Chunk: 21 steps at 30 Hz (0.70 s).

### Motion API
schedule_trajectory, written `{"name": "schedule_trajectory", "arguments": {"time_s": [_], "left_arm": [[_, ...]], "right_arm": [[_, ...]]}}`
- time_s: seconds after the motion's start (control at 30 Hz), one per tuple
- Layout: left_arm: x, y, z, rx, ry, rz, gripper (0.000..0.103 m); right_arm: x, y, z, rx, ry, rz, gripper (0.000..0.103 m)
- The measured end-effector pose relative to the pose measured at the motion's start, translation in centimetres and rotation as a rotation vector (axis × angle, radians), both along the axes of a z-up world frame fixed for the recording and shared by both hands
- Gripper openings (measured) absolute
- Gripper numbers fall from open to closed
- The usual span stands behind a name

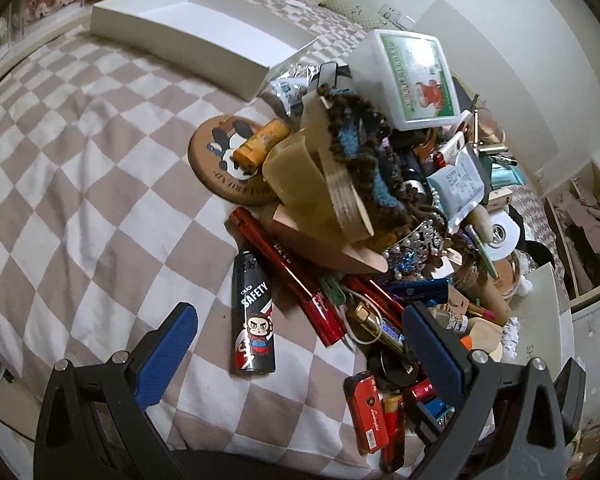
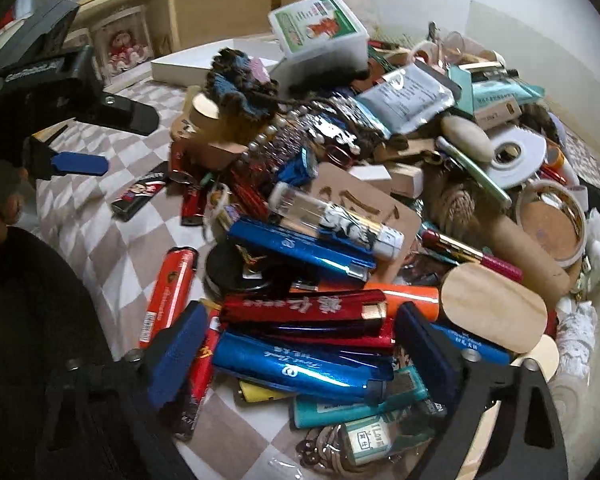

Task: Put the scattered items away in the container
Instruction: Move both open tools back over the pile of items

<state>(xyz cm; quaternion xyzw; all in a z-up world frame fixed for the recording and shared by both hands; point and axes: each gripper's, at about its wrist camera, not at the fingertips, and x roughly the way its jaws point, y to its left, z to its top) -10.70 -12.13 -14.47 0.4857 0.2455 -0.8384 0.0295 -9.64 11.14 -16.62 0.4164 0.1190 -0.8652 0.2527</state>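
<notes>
A heap of small items lies on a checkered bed cover (image 1: 80, 152). In the left wrist view an empty white box (image 1: 188, 36) stands at the far side. My left gripper (image 1: 300, 328) is open and empty, just above a black "SAFETY" lighter (image 1: 254, 316) and a long red lighter (image 1: 296, 276). In the right wrist view my right gripper (image 2: 300, 356) is open, its fingers on either side of a blue lighter (image 2: 300, 368) and a red lighter (image 2: 304, 308), not closed on them. The left gripper (image 2: 76, 164) shows at the left there. The white box (image 2: 196, 64) shows behind the heap.
The heap includes a clear lidded box with a green label (image 1: 412, 76), a panda coaster (image 1: 232, 160), a tape roll (image 2: 516, 156), a knitted blue piece (image 1: 360, 148) and wooden pieces. A wooden headboard shelf (image 2: 204, 4) stands behind; a wall runs along the right.
</notes>
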Motion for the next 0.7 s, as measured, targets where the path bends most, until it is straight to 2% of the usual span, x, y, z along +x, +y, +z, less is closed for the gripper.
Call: {"name": "schedule_trajectory", "arguments": {"time_s": [0.17,0.23,0.5,0.7], "left_arm": [[-0.5,0.6,-0.6,-0.025,-0.037,-0.013,0.103],[-0.7,0.8,-0.8,-0.034,-0.054,-0.018,0.103],[-1.3,0.9,-1.9,-0.051,-0.117,-0.024,0.103],[-2.4,1.6,-2.9,-0.089,-0.180,-0.046,0.103]], "right_arm": [[-0.1,0.0,-0.3,0.018,0.004,-0.007,0.091],[-0.2,0.0,-0.4,0.013,-0.001,-0.003,0.083],[-0.6,1.4,-0.1,-0.059,-0.045,-0.041,0.083],[-0.9,3.5,0.6,-0.171,-0.094,-0.097,0.083]]}}
